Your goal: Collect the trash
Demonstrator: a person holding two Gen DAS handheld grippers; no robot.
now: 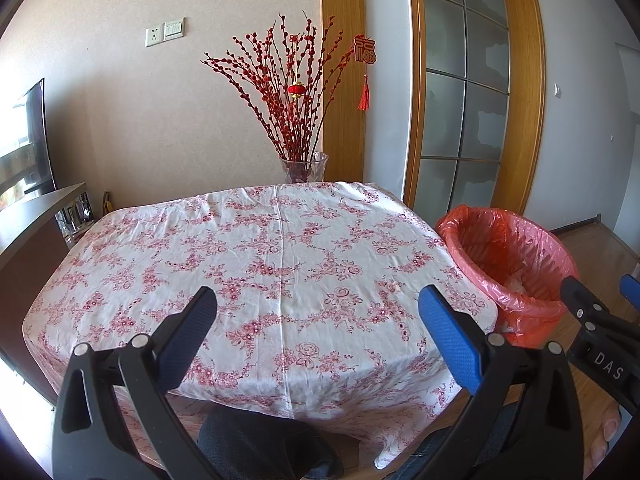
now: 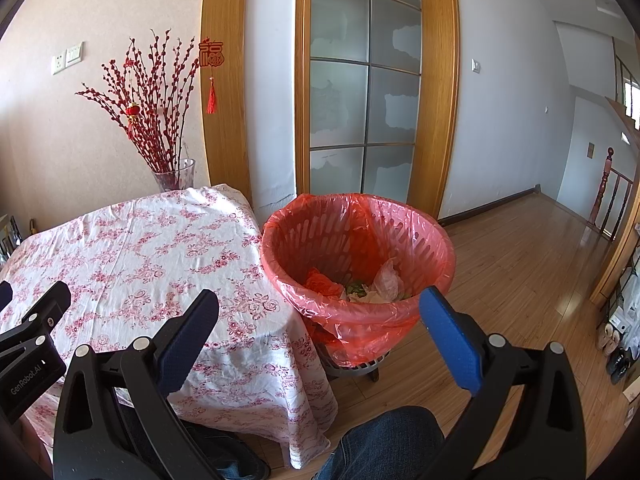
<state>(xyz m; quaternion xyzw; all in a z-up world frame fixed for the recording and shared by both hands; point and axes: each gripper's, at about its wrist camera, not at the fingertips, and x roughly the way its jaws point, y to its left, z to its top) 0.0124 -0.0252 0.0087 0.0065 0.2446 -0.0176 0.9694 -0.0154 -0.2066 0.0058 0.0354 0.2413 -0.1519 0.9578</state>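
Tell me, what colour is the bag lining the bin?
The bag is translucent red-orange; the right wrist view shows it best.

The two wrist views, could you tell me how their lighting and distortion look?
Left wrist view: fisheye bends the door frame; daylight lies evenly on the floral tablecloth, sharp. Right wrist view: sun glare on the wooden floor, sheen on the red bin liner.

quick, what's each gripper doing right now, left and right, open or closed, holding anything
Left gripper: open, holding nothing, above the floral tablecloth.
Right gripper: open, holding nothing, facing the red-lined trash bin.
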